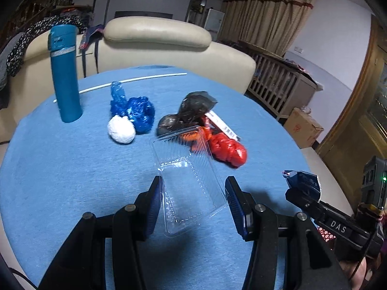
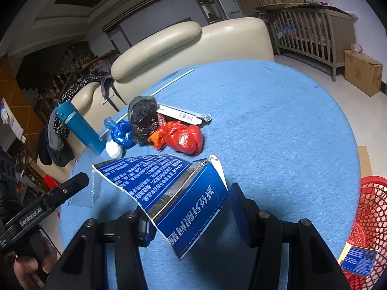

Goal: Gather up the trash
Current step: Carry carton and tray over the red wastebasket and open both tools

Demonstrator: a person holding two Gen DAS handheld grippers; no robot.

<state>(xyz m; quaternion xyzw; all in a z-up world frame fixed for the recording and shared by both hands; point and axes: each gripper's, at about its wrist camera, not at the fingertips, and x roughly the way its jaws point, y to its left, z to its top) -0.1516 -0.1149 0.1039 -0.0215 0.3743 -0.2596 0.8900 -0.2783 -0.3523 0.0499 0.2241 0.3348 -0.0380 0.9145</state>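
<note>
My left gripper [image 1: 193, 197] is shut on a clear plastic clamshell tray [image 1: 187, 178] and holds it over the blue table [image 1: 60, 169]. My right gripper [image 2: 187, 213] is shut on a torn blue carton [image 2: 179, 193], which also shows in the left wrist view [image 1: 303, 181] at the right. On the table lie a white paper ball [image 1: 121, 129], a blue plastic bag [image 1: 135, 110], a black plastic bag [image 1: 191, 111], a red plastic bag [image 1: 226, 148] and a flat white box [image 1: 222, 125].
A tall teal bottle [image 1: 64, 72] stands at the table's far left, with a white rod [image 1: 121, 82] behind it. A red mesh basket [image 2: 370, 220] holding a blue box [image 2: 359, 259] stands off the table's right edge. A beige sofa [image 1: 157, 38] is beyond.
</note>
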